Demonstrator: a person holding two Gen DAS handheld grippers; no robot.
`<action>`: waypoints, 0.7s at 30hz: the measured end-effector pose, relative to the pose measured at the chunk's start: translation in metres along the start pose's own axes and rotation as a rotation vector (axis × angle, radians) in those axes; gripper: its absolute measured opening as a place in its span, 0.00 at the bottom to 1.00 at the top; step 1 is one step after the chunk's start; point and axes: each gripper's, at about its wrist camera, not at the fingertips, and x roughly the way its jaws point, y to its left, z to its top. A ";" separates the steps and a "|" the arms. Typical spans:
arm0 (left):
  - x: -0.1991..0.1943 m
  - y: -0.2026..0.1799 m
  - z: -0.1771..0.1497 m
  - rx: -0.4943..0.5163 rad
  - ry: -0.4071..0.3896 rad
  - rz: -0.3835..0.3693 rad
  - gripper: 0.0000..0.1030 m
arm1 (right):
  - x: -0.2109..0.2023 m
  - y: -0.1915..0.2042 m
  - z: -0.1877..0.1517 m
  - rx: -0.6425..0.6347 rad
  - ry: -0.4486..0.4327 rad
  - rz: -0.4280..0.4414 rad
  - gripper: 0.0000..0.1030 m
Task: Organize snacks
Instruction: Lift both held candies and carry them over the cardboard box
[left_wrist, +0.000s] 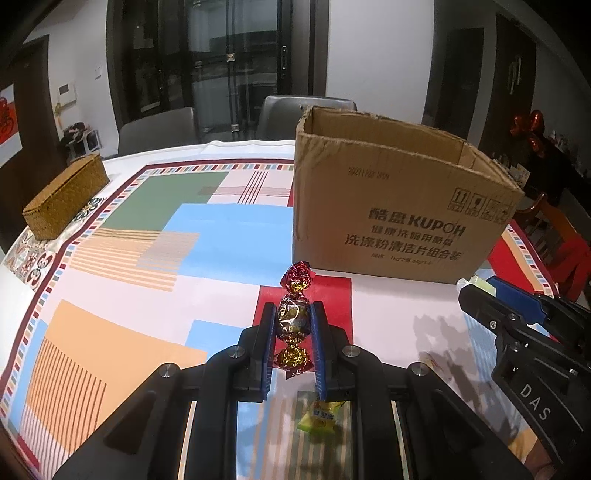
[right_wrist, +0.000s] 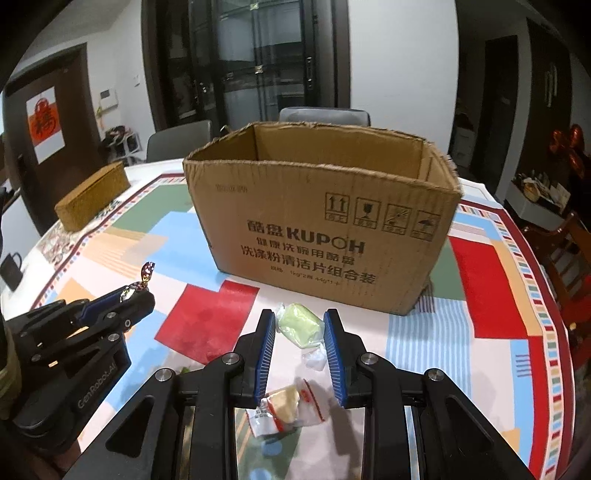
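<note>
My left gripper (left_wrist: 294, 314) is shut on a foil-wrapped candy (left_wrist: 293, 318) in red, gold and silver, held above the table in front of the open cardboard box (left_wrist: 399, 206). In the right wrist view that same gripper (right_wrist: 138, 291) shows at the left with the candy's foil twist (right_wrist: 147, 271) sticking out. My right gripper (right_wrist: 300, 325) is shut on a pale green sweet in clear wrapper (right_wrist: 301, 325), just before the cardboard box (right_wrist: 325, 218). A yellow-green packet (left_wrist: 319, 421) lies on the table below the left gripper. A clear-wrapped snack with red print (right_wrist: 282, 406) lies below the right gripper.
A patterned tablecloth (left_wrist: 122, 258) covers the table. A woven rectangular box (left_wrist: 66, 195) stands at the far left. Grey chairs (left_wrist: 159, 131) stand behind the table, and dark glass doors behind them. A wooden chair (right_wrist: 565, 254) is at the right edge.
</note>
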 end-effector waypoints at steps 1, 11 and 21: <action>-0.002 0.000 0.001 0.002 0.000 -0.003 0.18 | -0.003 -0.001 0.000 0.008 -0.004 -0.003 0.28; -0.024 -0.007 0.015 0.043 -0.019 -0.029 0.18 | -0.029 -0.010 0.007 0.074 -0.027 -0.063 0.28; -0.045 -0.014 0.034 0.078 -0.043 -0.049 0.18 | -0.058 -0.020 0.026 0.103 -0.073 -0.097 0.28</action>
